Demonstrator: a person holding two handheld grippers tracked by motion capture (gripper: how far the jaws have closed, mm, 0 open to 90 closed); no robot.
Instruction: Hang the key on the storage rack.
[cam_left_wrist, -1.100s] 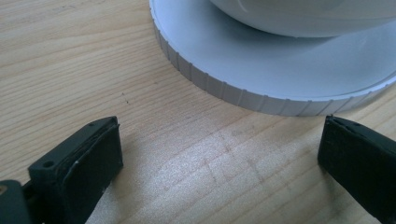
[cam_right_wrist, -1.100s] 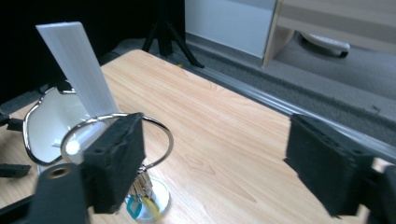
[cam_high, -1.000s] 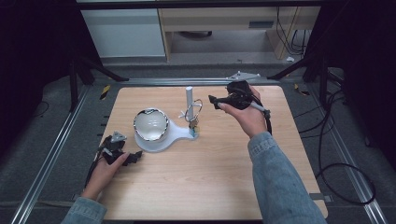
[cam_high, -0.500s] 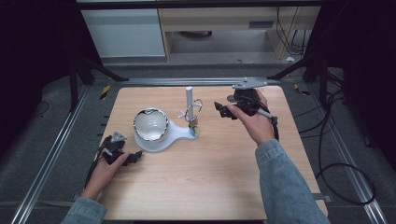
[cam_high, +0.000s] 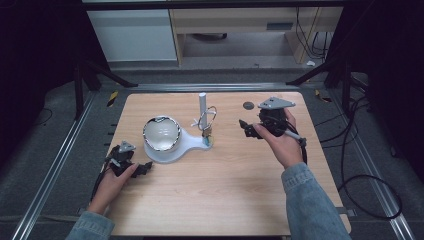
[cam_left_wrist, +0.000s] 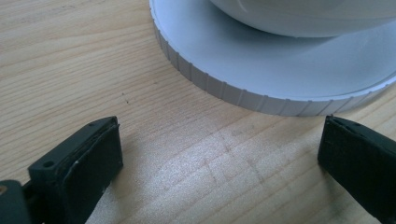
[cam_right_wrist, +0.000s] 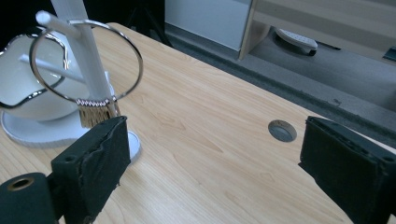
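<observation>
A white jewellery stand sits mid-table, with a silver-rimmed bowl on its round base and an upright post with pegs. A thin silver bangle with a small gold tassel hangs from a peg. My right gripper is open to the right of the post, apart from it, its jaws pointing at the bangle and tassel. My left gripper rests open at the table's near left. Its jaws face the base's ribbed rim, with bare wood between them.
A small round grey hole lies in the tabletop behind the right gripper. Metal rails run along both table sides, and cables trail on the floor at the right. Bare wood stretches across the near half of the table.
My right gripper has come down and toward the near side, still open and aimed at the stand. The left gripper has stayed put.
</observation>
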